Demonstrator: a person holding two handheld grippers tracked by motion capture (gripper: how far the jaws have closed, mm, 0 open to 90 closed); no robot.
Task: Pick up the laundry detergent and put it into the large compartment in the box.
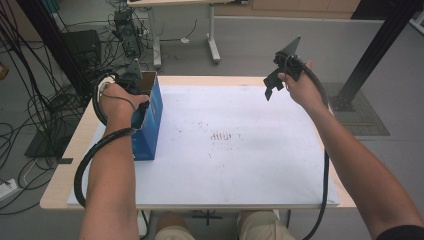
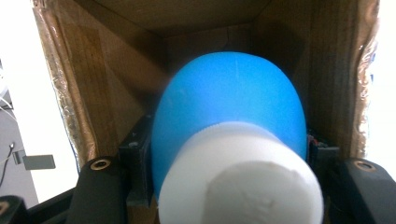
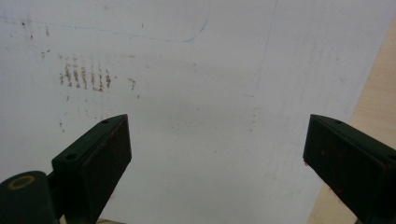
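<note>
Nearest, left gripper (image 2: pixel 229 154): jaws clamped on either side of a blue bottle (image 2: pixel 229 107) with a white cap (image 2: pixel 240 179), the cap pointing back at the camera.
Bottle's place: inside the open top of a cardboard box (image 2: pixel 88 84), brown walls close on both sides and a flap behind it; little room around the bottle.
Box from above: blue-sided box (image 1: pixel 150 117) standing upright at the left edge of the white sheet (image 1: pixel 235 170), the left hand (image 1: pixel 120 100) over its opening.
Worktop (image 1: pixel 65 175): a bare wood strip shows outside the sheet on the left and far sides; the sheet's middle is open, marked by faint brown smudges (image 1: pixel 222 136).
Right gripper (image 1: pixel 272 87): held above the far right corner of the sheet, well apart from the box; jaws spread wide with nothing between them.
Right gripper view: sheet edge and wood strip (image 3: pixel 373 107) run down the right side.
</note>
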